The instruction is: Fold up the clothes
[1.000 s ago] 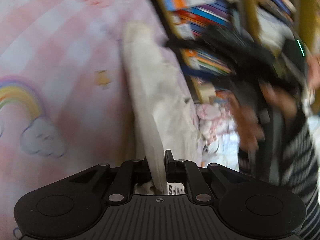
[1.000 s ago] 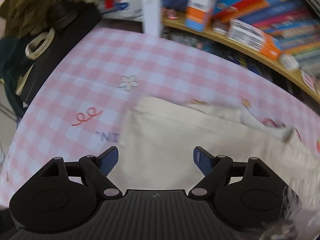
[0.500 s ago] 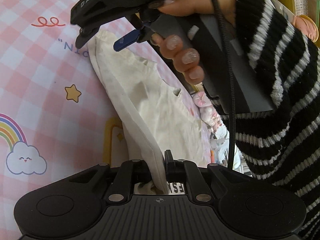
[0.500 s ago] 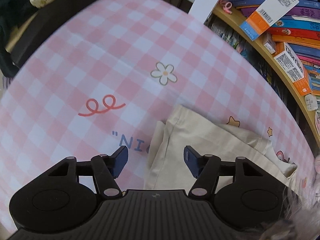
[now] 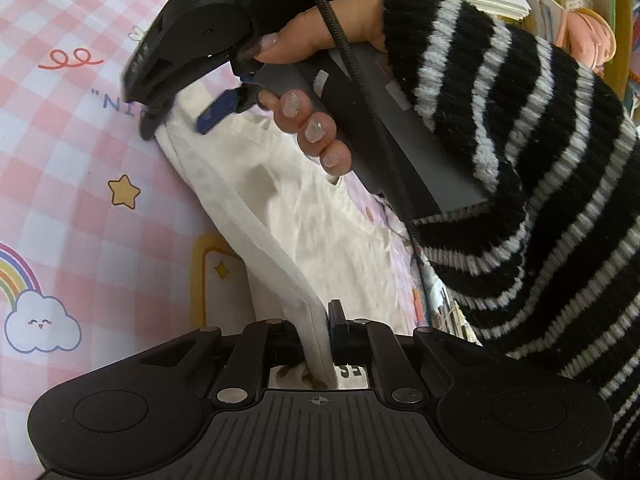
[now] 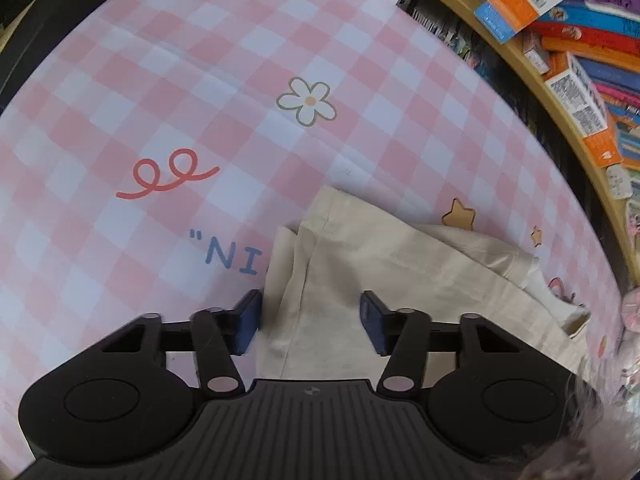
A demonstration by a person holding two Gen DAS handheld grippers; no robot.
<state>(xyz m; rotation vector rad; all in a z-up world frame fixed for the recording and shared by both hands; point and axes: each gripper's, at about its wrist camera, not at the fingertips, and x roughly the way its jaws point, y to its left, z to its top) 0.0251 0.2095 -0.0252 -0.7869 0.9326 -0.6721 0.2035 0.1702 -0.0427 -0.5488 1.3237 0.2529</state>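
Now your left gripper [image 5: 316,336] clamps the cream cotton garment's [image 5: 320,220] hem; your right gripper [image 6: 310,316], jaws apart, straddles its folded corner on the pink checked cloth [image 6: 160,80], open room leftward.

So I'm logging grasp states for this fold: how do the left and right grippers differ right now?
The left gripper is shut on the cream garment's edge; the right gripper is open, gripping nothing. The left holds its edge lifted off the checked cloth; the right hovers over the far corner, which lies flat. The right's blue pads show; the left's are hidden. Both are over the same garment.
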